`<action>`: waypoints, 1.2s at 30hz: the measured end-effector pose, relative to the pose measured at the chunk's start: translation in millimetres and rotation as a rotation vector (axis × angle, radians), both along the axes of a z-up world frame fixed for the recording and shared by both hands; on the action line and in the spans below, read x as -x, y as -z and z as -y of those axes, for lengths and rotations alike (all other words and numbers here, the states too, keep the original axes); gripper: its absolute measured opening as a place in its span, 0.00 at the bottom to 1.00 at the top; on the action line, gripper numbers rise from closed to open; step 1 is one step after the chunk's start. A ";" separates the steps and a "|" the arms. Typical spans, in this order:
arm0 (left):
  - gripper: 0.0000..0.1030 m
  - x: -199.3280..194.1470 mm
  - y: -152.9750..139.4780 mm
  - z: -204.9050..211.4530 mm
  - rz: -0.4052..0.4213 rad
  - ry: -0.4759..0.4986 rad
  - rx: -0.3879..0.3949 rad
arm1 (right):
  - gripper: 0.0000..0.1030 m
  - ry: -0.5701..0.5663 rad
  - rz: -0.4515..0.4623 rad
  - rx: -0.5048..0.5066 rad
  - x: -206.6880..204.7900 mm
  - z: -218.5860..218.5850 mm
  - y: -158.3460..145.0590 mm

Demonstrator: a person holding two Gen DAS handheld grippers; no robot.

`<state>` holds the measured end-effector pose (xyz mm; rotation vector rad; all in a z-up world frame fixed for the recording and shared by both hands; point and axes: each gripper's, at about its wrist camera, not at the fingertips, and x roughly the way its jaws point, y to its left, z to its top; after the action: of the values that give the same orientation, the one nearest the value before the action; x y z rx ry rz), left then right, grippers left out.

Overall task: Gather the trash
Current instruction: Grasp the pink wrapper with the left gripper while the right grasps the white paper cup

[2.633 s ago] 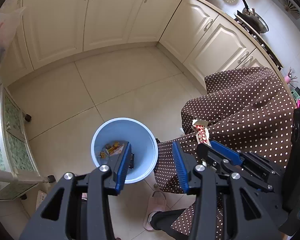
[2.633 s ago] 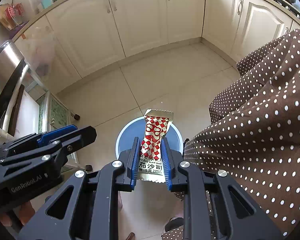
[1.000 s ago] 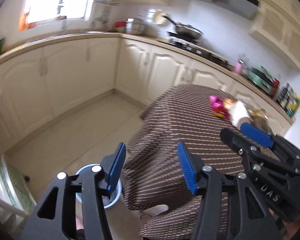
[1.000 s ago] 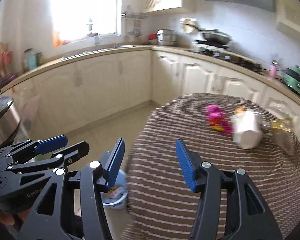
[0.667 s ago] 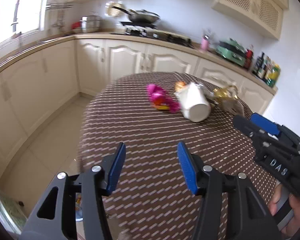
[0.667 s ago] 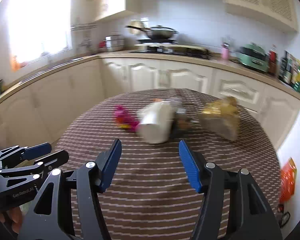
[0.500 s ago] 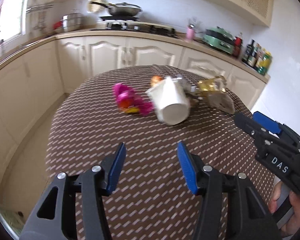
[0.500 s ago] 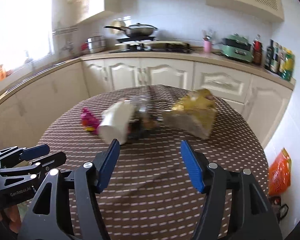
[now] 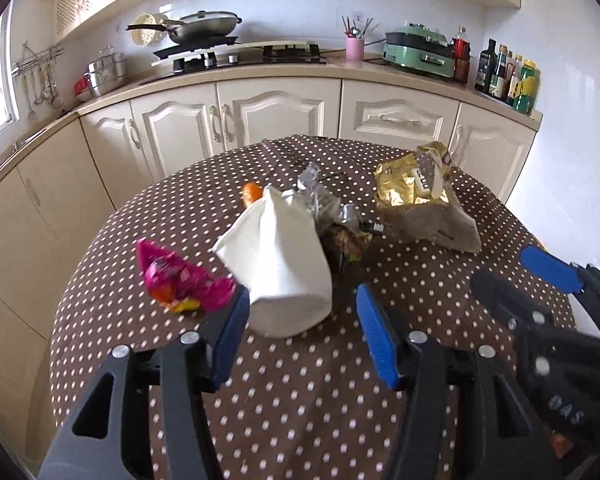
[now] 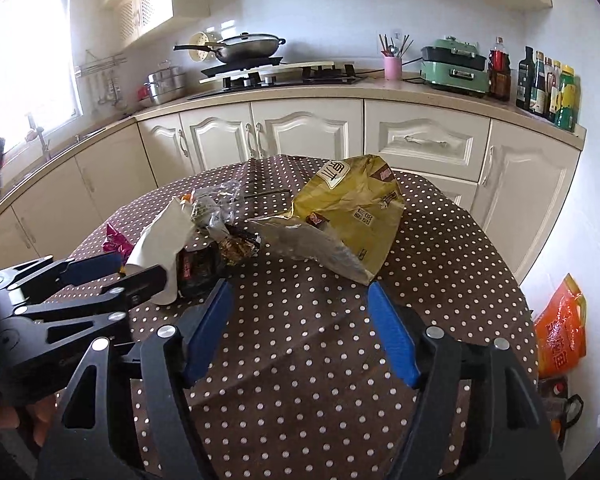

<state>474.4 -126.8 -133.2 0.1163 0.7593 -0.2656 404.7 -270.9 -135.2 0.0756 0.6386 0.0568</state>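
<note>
Both grippers now face the table (image 9: 300, 420) rather than the floor bin seen 2.6 s ago. Left gripper (image 9: 302, 326): jaws spread, empty, just short of the tipped white cup (image 9: 278, 272). Right gripper (image 10: 300, 320): jaws spread; the red sachet it pinched earlier is gone. Trash on the cloth: pink wrapper (image 9: 180, 280) left of cup, gold bag (image 10: 352, 212) to its right, dark wrappers (image 10: 220, 248) between.

cup (image 9: 278, 264) left of bag (image 9: 424, 204)
</note>
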 end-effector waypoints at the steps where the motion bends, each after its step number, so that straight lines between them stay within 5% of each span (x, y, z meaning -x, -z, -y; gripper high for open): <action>1: 0.54 -3.3 1.2 2.7 0.003 -0.006 -0.014 | 0.66 -0.002 -0.004 0.000 -1.7 0.2 0.4; 5: 0.49 -13.6 3.2 7.1 0.000 0.008 -0.058 | 0.67 -0.016 -0.024 -0.001 -8.5 -4.3 4.2; 9: 0.26 -9.6 -3.2 -1.1 0.013 0.029 -0.050 | 0.69 -0.036 -0.039 -0.001 -15.4 -12.5 6.6; 11: 0.00 -4.4 -8.7 -10.7 0.019 0.033 -0.010 | 0.69 -0.047 -0.044 -0.001 -19.6 -17.4 6.3; 19: 0.05 9.9 -18.9 -50.7 0.043 0.025 0.147 | 0.69 -0.102 -0.057 -0.016 -28.3 -40.8 4.6; 22: 0.47 13.2 -14.1 -61.6 0.046 -0.024 0.136 | 0.70 -0.127 -0.063 -0.037 -32.9 -49.4 3.3; 33: 0.52 2.1 4.4 -111.8 0.019 -0.150 0.149 | 0.70 -0.187 -0.160 -0.163 -86.3 -87.2 3.6; 36: 0.52 -8.6 9.7 -116.6 0.005 -0.166 0.139 | 0.47 -0.194 -0.181 -0.166 -95.0 -91.6 8.5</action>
<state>483.0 -10.1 -142.9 -0.0775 0.7391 -0.1597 499.7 -179.3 -143.7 0.1802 0.8198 0.2929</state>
